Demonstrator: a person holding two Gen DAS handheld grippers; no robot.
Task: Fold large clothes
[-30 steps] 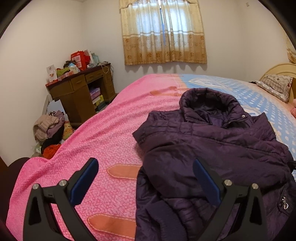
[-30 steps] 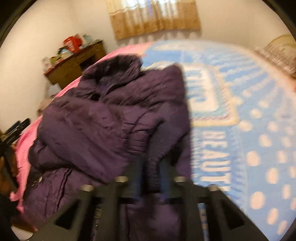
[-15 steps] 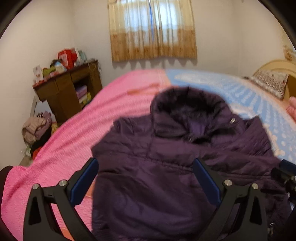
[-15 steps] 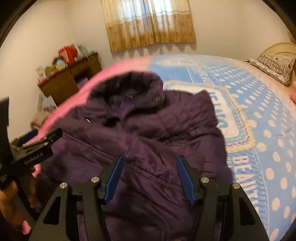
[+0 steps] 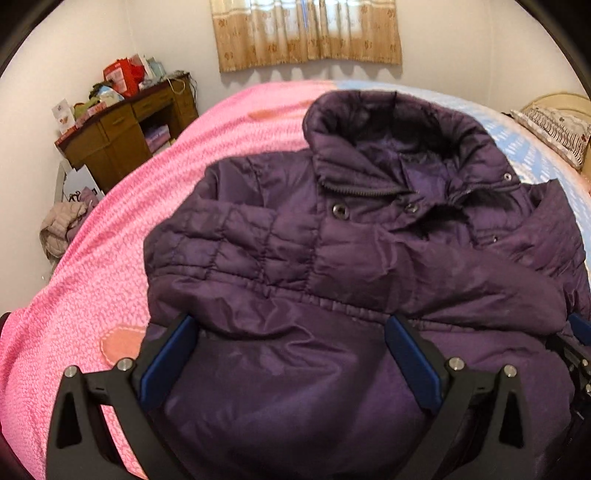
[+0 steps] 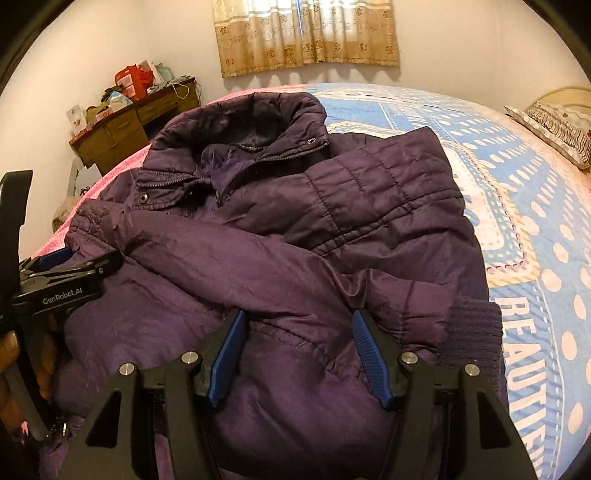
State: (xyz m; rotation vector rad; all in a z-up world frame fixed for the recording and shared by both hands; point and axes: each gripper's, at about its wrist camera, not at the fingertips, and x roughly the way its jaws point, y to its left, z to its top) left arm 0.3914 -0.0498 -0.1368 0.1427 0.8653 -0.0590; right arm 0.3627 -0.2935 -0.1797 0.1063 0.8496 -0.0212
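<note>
Both spread wide: left hand-held gripper (image 5: 288,354) and right hand-held gripper (image 6: 297,350) over the purple puffer jacket (image 6: 295,229) on the bed (image 6: 535,229).

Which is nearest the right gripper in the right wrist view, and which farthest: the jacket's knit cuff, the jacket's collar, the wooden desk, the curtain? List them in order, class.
1. Knit cuff: just right of the right gripper.
2. Collar: the jacket's far end.
3. Wooden desk: upper left, beyond the bed.
4. Curtain: top centre, back wall.

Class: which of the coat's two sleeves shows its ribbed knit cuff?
The sleeve folded across the purple quilted coat, ending rightward in the cuff; the other's end is hidden.
</note>
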